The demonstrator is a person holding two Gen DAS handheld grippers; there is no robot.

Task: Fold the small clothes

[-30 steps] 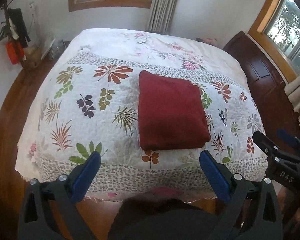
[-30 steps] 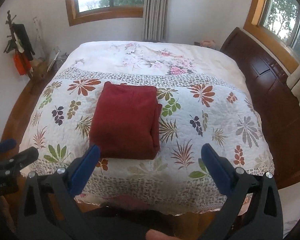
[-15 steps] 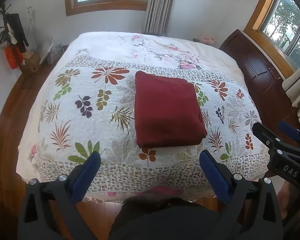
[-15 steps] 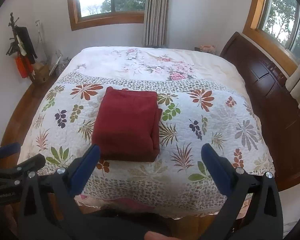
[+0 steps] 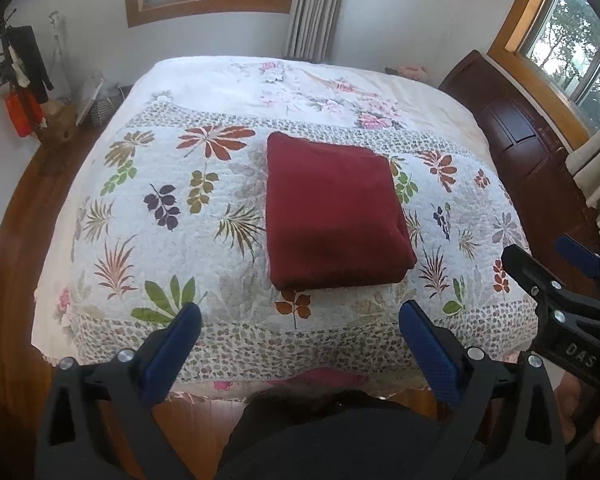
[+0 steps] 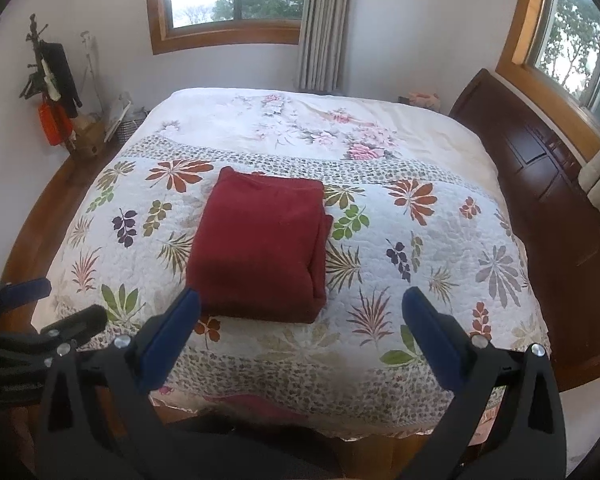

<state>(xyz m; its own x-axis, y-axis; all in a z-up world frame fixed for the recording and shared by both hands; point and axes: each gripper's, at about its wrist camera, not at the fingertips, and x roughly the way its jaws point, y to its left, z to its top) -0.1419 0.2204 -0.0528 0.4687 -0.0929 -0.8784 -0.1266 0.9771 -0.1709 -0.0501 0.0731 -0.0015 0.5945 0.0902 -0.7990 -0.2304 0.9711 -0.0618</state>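
Both tools have drawn back from the bed point(image 5: 100, 240); left tool point(image 5: 300, 334) and right tool point(image 6: 302, 320) gape empty, the red cloth point(image 5: 332, 216) lying folded ahead. Folding looks finished.

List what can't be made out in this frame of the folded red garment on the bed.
- Garment type: folded into a block in both wrist views, so sleeves, collar and underside are hidden.
- Its near left corner: covered by the right gripper's finger in the right wrist view.
- Pink cloth at the bed's near edge: mostly hidden under the quilt overhang.
- Items on the corner stand: too small to identify.
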